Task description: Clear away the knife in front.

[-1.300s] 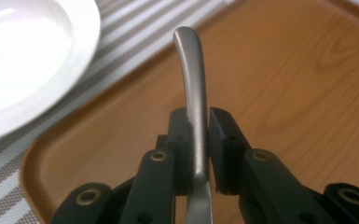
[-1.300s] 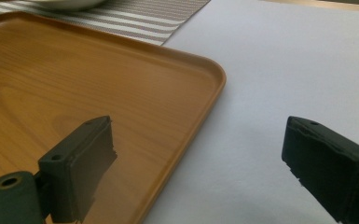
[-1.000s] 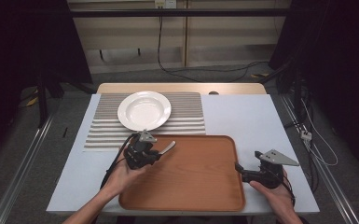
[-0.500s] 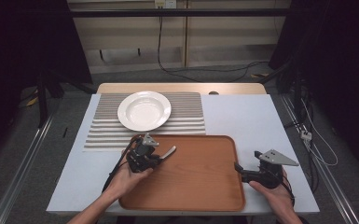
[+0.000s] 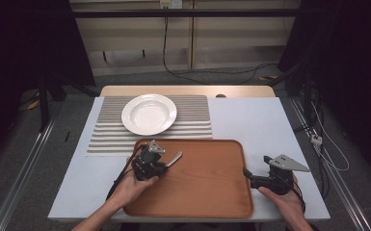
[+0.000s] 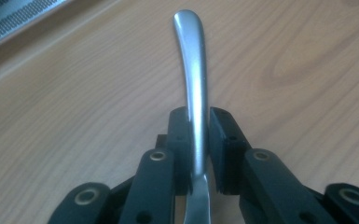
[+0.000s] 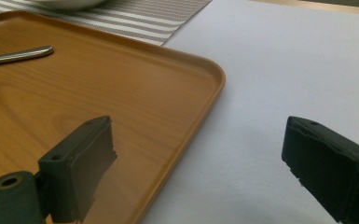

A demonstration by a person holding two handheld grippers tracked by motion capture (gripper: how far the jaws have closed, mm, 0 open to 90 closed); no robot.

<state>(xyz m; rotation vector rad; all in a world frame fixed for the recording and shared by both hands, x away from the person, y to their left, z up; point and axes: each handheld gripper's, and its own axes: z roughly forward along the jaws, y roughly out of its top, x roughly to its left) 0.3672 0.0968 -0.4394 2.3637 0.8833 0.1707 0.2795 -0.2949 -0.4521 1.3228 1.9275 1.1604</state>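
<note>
Left gripper (image 5: 161,162), jaws clamped on metal utensil handle (image 6: 193,74), has edged slightly over tray (image 5: 212,192); right gripper (image 5: 250,176) idles at three o'clock, jaws wide, empty.

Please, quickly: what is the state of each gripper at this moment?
Left gripper: closed on the metal utensil handle, above the wooden tray.
Right gripper: open, holding nothing, straddling the tray's right edge.

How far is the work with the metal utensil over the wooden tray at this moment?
Done: the left gripper is shut on the metal utensil handle, above the wooden tray. In hand: holding it there. The right gripper waits open at the tray's edge. Left, probably: setting it down; the white plate holds nothing.
</note>
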